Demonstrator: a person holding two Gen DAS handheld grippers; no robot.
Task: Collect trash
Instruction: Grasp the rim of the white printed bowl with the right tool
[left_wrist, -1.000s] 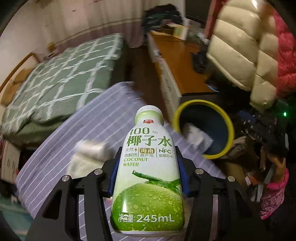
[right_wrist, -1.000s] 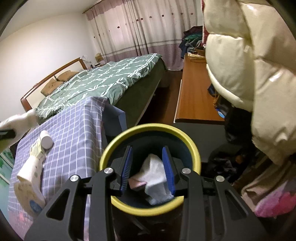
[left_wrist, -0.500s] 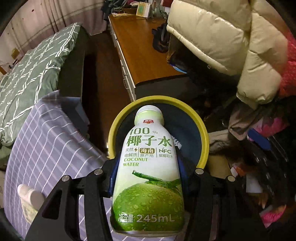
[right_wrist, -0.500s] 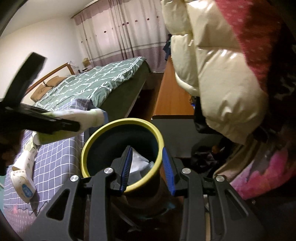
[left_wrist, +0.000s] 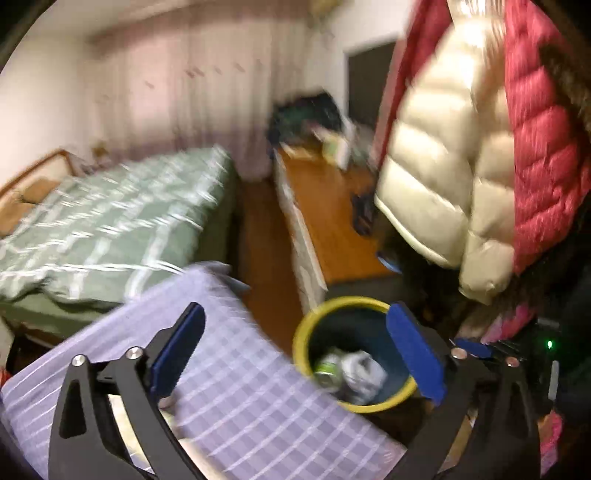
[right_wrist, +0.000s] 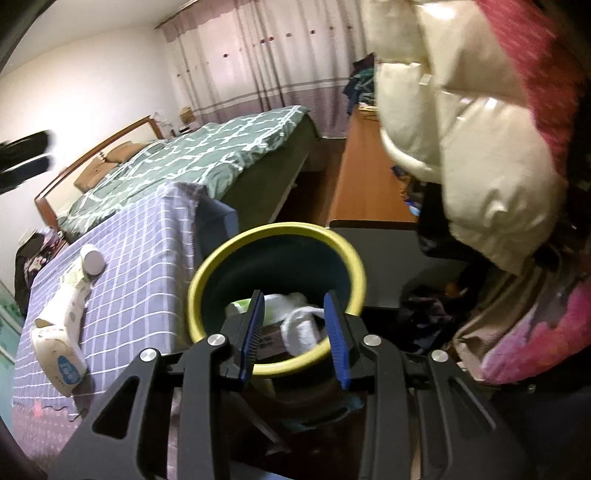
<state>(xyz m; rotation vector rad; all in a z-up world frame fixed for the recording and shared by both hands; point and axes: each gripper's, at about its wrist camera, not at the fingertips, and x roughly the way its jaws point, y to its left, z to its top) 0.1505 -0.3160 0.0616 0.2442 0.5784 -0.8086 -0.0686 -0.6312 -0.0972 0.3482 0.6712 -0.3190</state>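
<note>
Now: bin (right_wrist: 207, 273) beside purple-checked table (right_wrist: 140, 266) holds coconut water bottle (left_wrist: 327, 367) plus crumpled tissue (left_wrist: 360, 371). White bottle (right_wrist: 64, 328) left on table. Left gripper (left_wrist: 295, 350) jaws just spread wide, empty; earlier pinched coconut bottle. Right gripper (right_wrist: 295, 332) part-open, empty, over bin.

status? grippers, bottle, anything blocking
Left gripper jaws just opened, empty. Right gripper open, empty. Coconut water bottle in yellow-rimmed bin. Nothing blocking.
</note>
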